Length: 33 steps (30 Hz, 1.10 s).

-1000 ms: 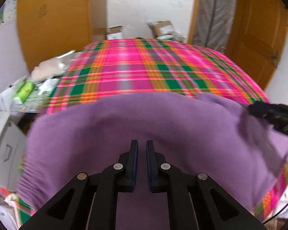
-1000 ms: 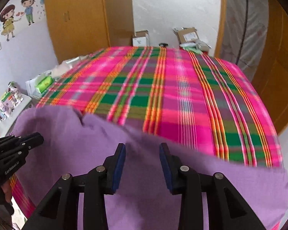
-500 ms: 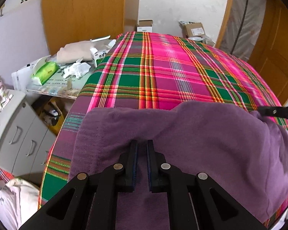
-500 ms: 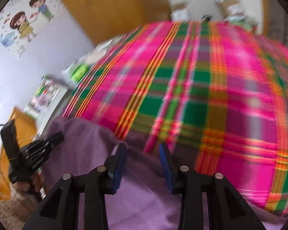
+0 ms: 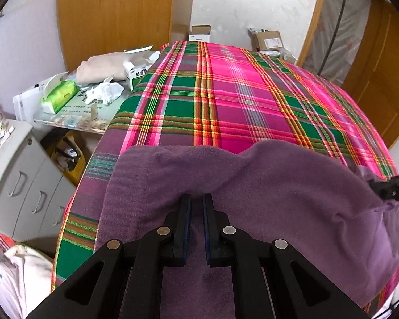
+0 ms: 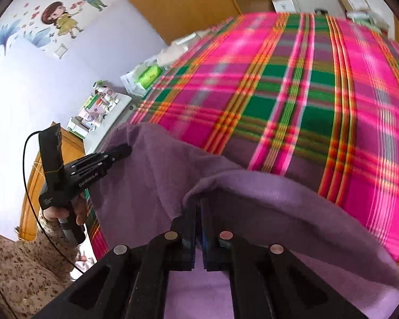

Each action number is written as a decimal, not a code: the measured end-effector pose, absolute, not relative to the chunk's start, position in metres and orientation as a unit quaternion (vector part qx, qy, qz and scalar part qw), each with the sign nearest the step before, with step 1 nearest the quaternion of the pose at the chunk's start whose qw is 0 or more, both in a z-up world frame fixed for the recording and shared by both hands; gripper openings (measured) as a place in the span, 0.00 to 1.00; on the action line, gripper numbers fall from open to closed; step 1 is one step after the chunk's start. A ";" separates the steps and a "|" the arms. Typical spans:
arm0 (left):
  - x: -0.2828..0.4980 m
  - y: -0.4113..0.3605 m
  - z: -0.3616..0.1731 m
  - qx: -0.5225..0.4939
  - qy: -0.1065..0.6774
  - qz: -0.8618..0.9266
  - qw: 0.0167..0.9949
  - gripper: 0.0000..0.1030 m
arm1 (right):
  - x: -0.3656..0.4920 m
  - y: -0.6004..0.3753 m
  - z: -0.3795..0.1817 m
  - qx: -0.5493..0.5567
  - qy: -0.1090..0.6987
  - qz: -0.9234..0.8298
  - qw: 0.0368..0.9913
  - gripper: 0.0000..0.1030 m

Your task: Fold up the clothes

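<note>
A purple fleece garment (image 5: 279,186) lies bunched across the near end of a bed with a pink and green plaid cover (image 5: 226,93). My left gripper (image 5: 196,199) is shut on a fold near the garment's left side. In the right wrist view the same garment (image 6: 159,175) curls over my right gripper (image 6: 198,202), which is shut on its edge. The left gripper (image 6: 119,150) shows there at the left, held by a hand (image 6: 66,212), its tip at the cloth's corner. The right gripper (image 5: 380,188) shows at the right edge of the left wrist view.
A low table with tissue packs (image 5: 59,95) and a beige bundle stands left of the bed, and a grey drawer cabinet (image 5: 21,180) is nearer. Wooden wardrobe doors (image 5: 114,13) and cardboard boxes (image 5: 268,40) sit beyond the bed. The plaid cover (image 6: 306,93) stretches far ahead.
My right gripper was open and has shut on the garment's edge. The garment has come down onto the near end of the bed, and both cameras swung left.
</note>
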State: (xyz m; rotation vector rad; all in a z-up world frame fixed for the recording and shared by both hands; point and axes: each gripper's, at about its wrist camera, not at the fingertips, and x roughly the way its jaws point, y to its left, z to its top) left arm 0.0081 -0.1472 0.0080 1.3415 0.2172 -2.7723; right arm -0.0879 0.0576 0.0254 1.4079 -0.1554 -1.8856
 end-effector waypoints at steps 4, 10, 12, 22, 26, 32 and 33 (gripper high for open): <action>0.008 -0.147 0.008 0.434 0.070 -0.898 0.028 0.08 | -0.105 0.064 0.014 0.565 -0.134 -0.717 0.386 0.19; 0.008 -0.147 0.007 0.433 0.068 -0.898 0.030 0.08 | -0.126 0.074 0.009 0.565 -0.232 -0.685 0.397 0.42; 0.007 -0.147 0.007 0.433 0.068 -0.898 0.031 0.08 | -0.132 0.067 0.006 0.575 -0.219 -0.686 0.389 0.44; 0.007 -0.150 0.006 0.433 0.079 -0.898 0.027 0.08 | -0.144 0.048 0.013 0.569 -0.154 -0.711 0.383 0.06; 0.007 -0.152 0.006 0.432 0.085 -0.897 0.025 0.08 | -0.163 0.064 0.032 0.521 -0.165 -0.755 0.362 0.03; 0.005 -0.152 0.006 0.431 0.086 -0.898 0.028 0.08 | -0.180 0.068 0.015 0.536 -0.155 -0.759 0.335 0.03; 0.005 -0.152 0.006 0.432 0.086 -0.898 0.028 0.08 | -0.181 0.067 0.016 0.532 -0.148 -0.763 0.335 0.03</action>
